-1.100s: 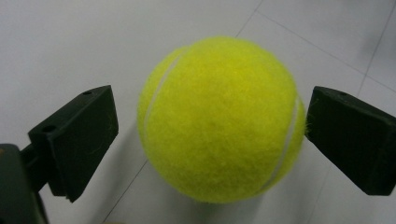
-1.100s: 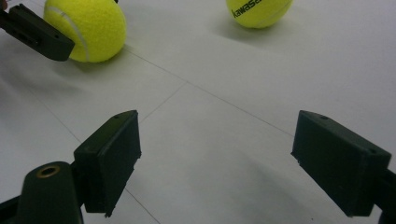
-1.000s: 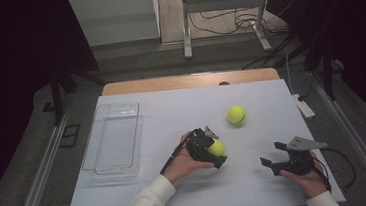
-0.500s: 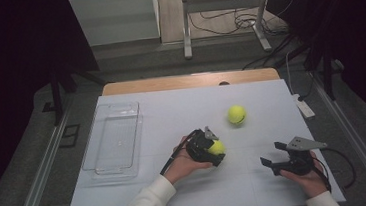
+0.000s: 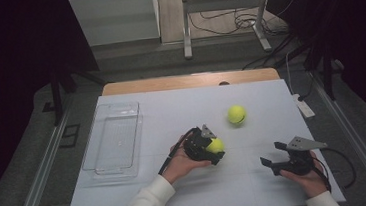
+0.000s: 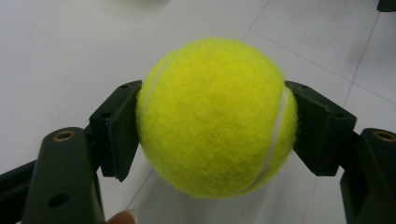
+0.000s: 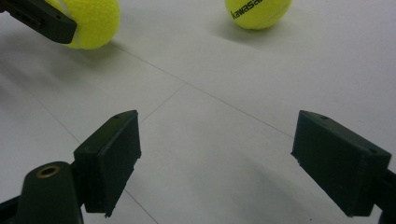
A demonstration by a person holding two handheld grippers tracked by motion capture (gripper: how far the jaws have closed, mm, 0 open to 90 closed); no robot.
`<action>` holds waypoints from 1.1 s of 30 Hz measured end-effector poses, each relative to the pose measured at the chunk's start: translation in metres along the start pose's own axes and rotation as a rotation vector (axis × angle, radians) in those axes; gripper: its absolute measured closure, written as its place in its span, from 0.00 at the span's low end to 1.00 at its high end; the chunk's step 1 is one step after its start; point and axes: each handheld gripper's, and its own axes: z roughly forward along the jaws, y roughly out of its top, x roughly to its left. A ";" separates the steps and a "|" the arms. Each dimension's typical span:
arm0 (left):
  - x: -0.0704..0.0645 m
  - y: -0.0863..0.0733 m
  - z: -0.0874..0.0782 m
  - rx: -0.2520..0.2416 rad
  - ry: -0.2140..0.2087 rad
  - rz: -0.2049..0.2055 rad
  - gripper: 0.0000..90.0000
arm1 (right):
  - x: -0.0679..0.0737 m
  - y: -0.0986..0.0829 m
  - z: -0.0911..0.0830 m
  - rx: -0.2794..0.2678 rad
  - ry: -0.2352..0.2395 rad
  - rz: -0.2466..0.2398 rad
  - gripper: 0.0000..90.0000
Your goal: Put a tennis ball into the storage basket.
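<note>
Near the frame's centre in the high view we have the left gripper (image 5: pixel 214 149) clamped on one tennis ball (image 5: pixel 216 145), tray (image 5: pixel 115 140) off to its left, while the right gripper (image 5: pixel 273 156) sits empty, jaws apart, nearer the second ball (image 5: pixel 236 114).

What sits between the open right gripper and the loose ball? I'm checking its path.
Nothing: bare table lies between right gripper and loose ball, in the right gripper view.
</note>
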 end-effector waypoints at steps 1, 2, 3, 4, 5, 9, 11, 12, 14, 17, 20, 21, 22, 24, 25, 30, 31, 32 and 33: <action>0.000 0.000 -0.001 -0.001 -0.003 -0.001 0.29 | 0.000 0.000 0.000 0.000 0.000 0.000 0.18; 0.001 0.000 -0.002 -0.005 -0.005 0.000 0.29 | 0.000 0.000 0.000 -0.001 -0.001 -0.002 0.18; 0.001 0.000 -0.002 -0.005 -0.005 0.000 0.29 | 0.000 0.000 0.000 -0.001 -0.001 -0.002 0.18; 0.000 0.001 -0.003 -0.011 -0.008 -0.003 0.30 | 0.000 0.000 0.000 -0.003 -0.002 -0.001 0.18; 0.000 0.001 -0.003 -0.011 -0.008 -0.003 0.29 | 0.000 0.000 0.000 -0.003 -0.002 -0.001 0.18; 0.000 0.002 -0.008 -0.024 0.001 0.003 0.30 | 0.000 0.000 0.000 -0.003 -0.002 -0.002 0.18; 0.000 0.003 -0.011 -0.032 0.001 0.005 0.30 | 0.000 0.000 0.000 -0.004 -0.001 0.000 0.18; 0.000 0.003 -0.012 -0.041 0.001 0.005 0.29 | 0.000 0.000 0.000 -0.003 -0.001 0.000 0.18; 0.000 0.004 -0.015 -0.051 0.004 0.004 0.29 | 0.000 0.000 0.000 -0.003 -0.002 0.000 0.18; 0.000 0.005 -0.019 -0.062 0.005 0.012 0.29 | -0.001 0.000 0.000 -0.004 -0.002 -0.001 0.18; 0.000 0.005 -0.021 -0.068 0.006 0.013 0.29 | 0.000 0.000 0.000 -0.003 -0.002 -0.001 0.18; 0.000 0.005 -0.022 -0.075 0.007 0.014 0.30 | 0.000 0.000 -0.001 -0.003 -0.002 -0.002 0.18; 0.000 0.005 -0.023 -0.078 0.006 0.017 0.29 | 0.000 0.000 -0.001 -0.004 -0.002 -0.002 0.18; -0.001 0.006 -0.025 -0.086 0.005 0.021 0.30 | 0.000 0.000 0.000 -0.004 -0.002 -0.002 0.18; -0.001 0.006 -0.026 -0.085 0.003 0.025 0.30 | -0.001 0.000 0.000 -0.004 -0.003 -0.001 0.18; 0.000 0.007 -0.032 -0.112 0.002 0.013 0.29 | 0.000 0.000 -0.001 -0.009 0.000 0.001 0.18; 0.000 0.007 -0.032 -0.112 0.002 0.013 0.29 | 0.000 0.000 -0.001 -0.009 -0.001 0.000 0.18; 0.000 0.007 -0.033 -0.118 0.002 0.007 0.29 | 0.000 0.000 -0.001 -0.009 -0.001 0.000 0.18; 0.000 0.007 -0.035 -0.122 0.006 0.008 0.29 | 0.000 0.000 -0.001 -0.009 0.000 0.001 0.18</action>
